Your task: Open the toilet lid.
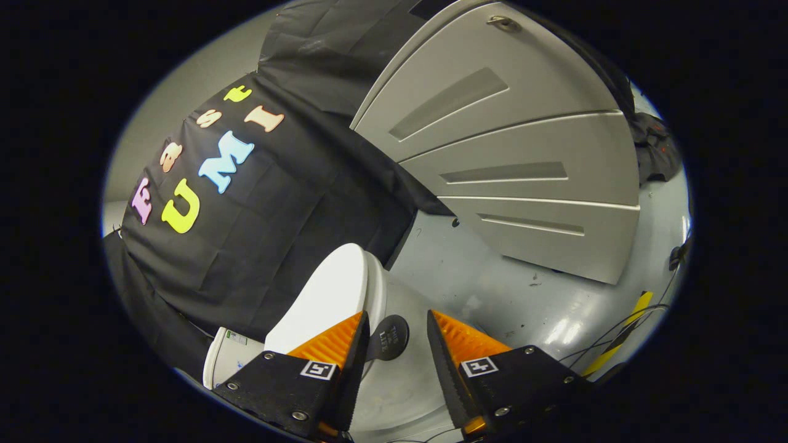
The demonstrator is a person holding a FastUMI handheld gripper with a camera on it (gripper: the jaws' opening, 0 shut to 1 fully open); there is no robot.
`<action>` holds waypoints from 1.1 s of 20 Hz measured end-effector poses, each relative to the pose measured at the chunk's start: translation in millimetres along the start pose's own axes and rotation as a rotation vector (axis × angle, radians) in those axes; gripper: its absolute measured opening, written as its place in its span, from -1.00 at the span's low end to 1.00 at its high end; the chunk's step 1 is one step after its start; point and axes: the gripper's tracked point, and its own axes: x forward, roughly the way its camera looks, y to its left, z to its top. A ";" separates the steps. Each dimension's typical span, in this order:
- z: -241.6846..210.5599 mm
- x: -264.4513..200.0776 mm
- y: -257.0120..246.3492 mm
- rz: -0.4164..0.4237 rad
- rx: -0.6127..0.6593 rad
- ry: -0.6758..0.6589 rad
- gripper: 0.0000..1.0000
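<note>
A white toilet sits just ahead of my fingers, seen in a rolled view. Its smooth lid (326, 295) lies down on the seat, whose edge (377, 289) runs alongside it. A round black tab (389, 337) sticks out at the lid's front edge, in the gap between my two fingers. My gripper (397, 315) is open; one finger lies over the lid surface, the other over the bowl's outer side (400, 381). Neither finger presses on the tab. The tank (229, 358) shows behind the lid.
A grey panelled cabinet (511, 154) stands beyond the toilet on the glossy grey floor (511, 295). Cables and a yellow-and-black tape strip (622, 338) lie on the floor past the finger on the bowl side. The black cloth wall (271, 221) hangs behind the toilet.
</note>
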 end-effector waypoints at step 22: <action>8.7 21.8 10.0 -0.055 0.037 0.050 -0.80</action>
